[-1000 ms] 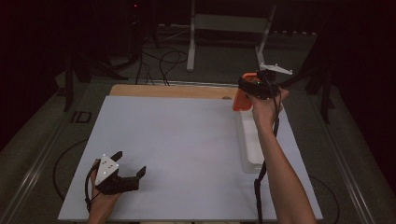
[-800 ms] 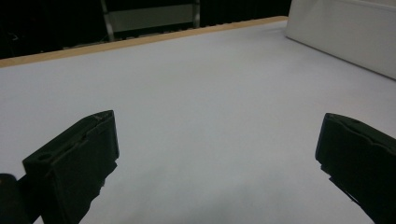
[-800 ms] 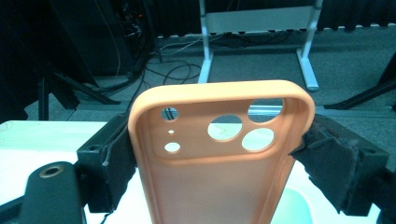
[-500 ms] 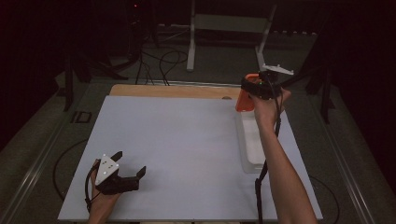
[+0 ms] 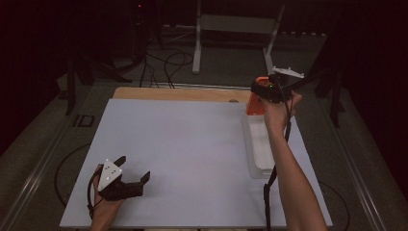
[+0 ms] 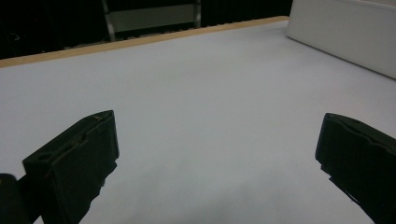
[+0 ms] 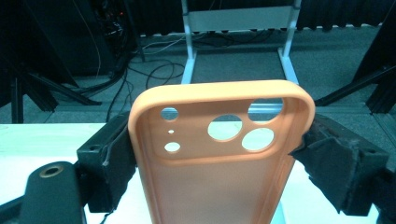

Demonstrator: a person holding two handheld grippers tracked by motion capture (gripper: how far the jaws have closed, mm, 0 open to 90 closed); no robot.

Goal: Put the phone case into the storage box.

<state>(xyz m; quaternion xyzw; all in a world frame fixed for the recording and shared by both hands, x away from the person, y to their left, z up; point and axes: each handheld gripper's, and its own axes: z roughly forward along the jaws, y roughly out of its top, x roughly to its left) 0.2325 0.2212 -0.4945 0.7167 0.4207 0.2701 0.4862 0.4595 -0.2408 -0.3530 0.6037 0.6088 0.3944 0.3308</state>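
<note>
Orange phone case (image 7: pixel 219 154) sits clamped in your right claw (image 5: pixel 262 94); lower it level into the white tray (image 5: pixel 260 149). Left claw (image 5: pixel 132 180) rests released.

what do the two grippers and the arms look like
Both grippers are black with two blocky jaws. The left gripper carries a pale grey three-cornered plate with small dark marks; the right gripper has a similar plate and a small green light. A black cable trails along the right forearm, which is bare with no sleeve.
</note>
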